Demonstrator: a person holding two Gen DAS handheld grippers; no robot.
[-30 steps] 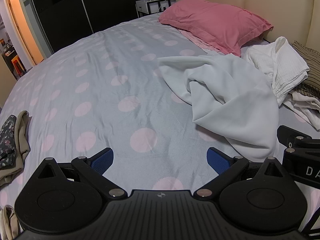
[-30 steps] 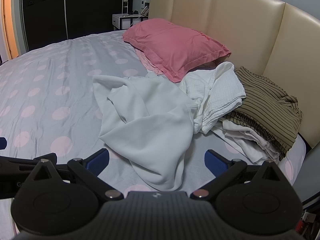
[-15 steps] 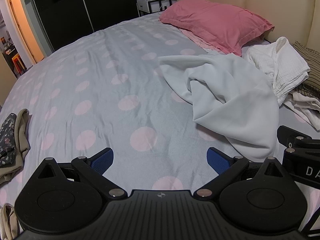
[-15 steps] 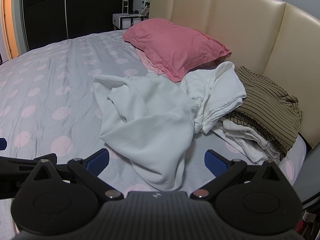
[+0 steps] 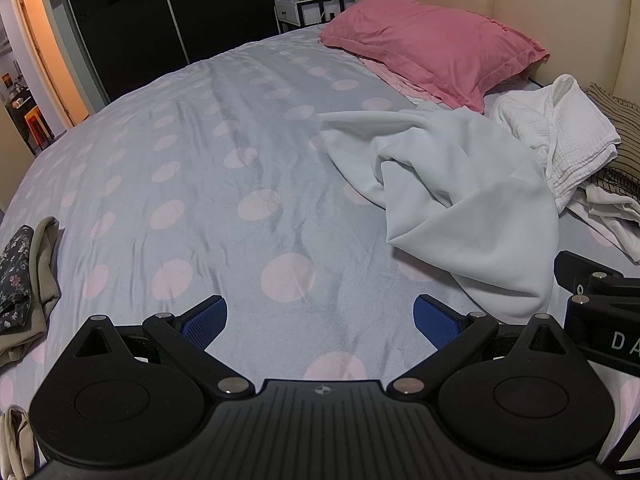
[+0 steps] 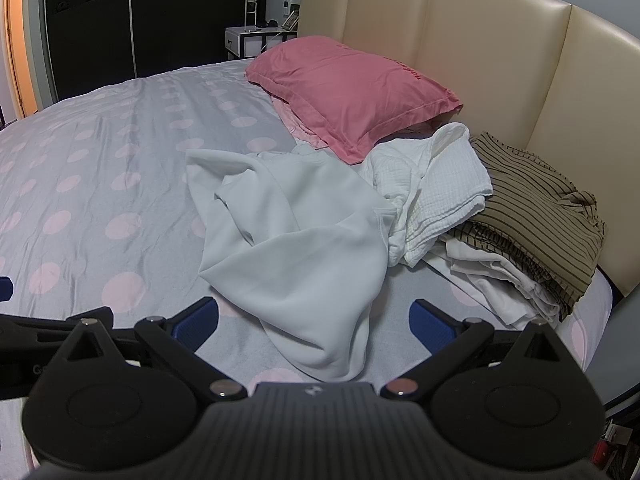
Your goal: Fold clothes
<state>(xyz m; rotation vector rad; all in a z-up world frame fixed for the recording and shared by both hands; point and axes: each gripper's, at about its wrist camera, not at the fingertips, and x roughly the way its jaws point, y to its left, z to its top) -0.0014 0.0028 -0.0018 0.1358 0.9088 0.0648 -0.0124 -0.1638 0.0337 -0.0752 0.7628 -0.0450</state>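
Note:
A crumpled pale white garment [image 5: 460, 196] lies on the grey bed sheet with pink dots [image 5: 200, 184]; it also shows in the right wrist view [image 6: 296, 248]. My left gripper [image 5: 320, 320] is open and empty, above bare sheet to the garment's left. My right gripper [image 6: 314, 326] is open and empty, just before the garment's near end. A white textured cloth [image 6: 444, 184], a brown striped garment [image 6: 536, 216] and more white clothes [image 6: 496, 280] are piled to the right.
A pink pillow [image 6: 352, 88] lies by the beige headboard [image 6: 480, 56]. Floral and beige clothes [image 5: 24, 280] sit at the bed's left edge. A white nightstand [image 5: 308, 6] and dark wardrobe doors [image 5: 160, 8] stand beyond the bed. The right gripper's body [image 5: 600, 316] shows beside my left.
Both grippers have shifted very slightly; the view barely changes. The clothes have not moved.

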